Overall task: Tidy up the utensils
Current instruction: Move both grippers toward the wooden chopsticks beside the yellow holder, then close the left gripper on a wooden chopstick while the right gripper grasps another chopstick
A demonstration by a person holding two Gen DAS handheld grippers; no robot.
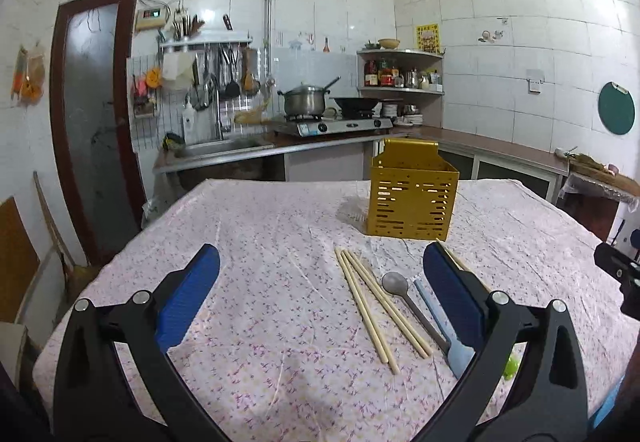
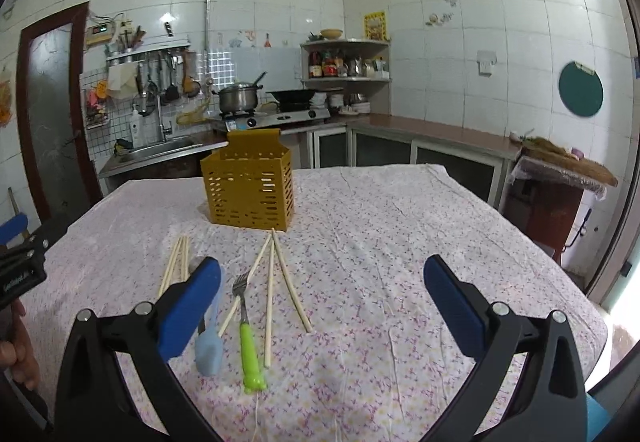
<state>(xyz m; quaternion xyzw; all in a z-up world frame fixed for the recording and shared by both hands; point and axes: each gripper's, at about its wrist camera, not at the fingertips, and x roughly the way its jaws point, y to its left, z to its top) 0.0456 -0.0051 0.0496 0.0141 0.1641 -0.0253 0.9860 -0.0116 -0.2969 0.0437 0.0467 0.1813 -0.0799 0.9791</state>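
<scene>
Utensils, namely chopsticks (image 2: 280, 282), spoon (image 1: 396, 284) and fork (image 2: 246, 330), all lie on the table (image 2: 400, 242) at six o'clock of the seemingly unfilled yellow holder (image 2: 250, 190); both tongs (image 1: 320, 298) (image 2: 322, 306) gape wide, empty.

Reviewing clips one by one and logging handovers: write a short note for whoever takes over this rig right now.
Left gripper: open, empty, above the table.
Right gripper: open, empty, above the table.
Yellow holder: upright on the flowered tablecloth, far side; whether anything is inside cannot be told.
Lying in front of it: three chopsticks on the left, a grey spoon, a blue-handled utensil, a green-handled fork, and three more chopsticks on the right.
Done: nothing visibly sorted yet.
Left: every utensil on the cloth still needs to go into the holder.
</scene>
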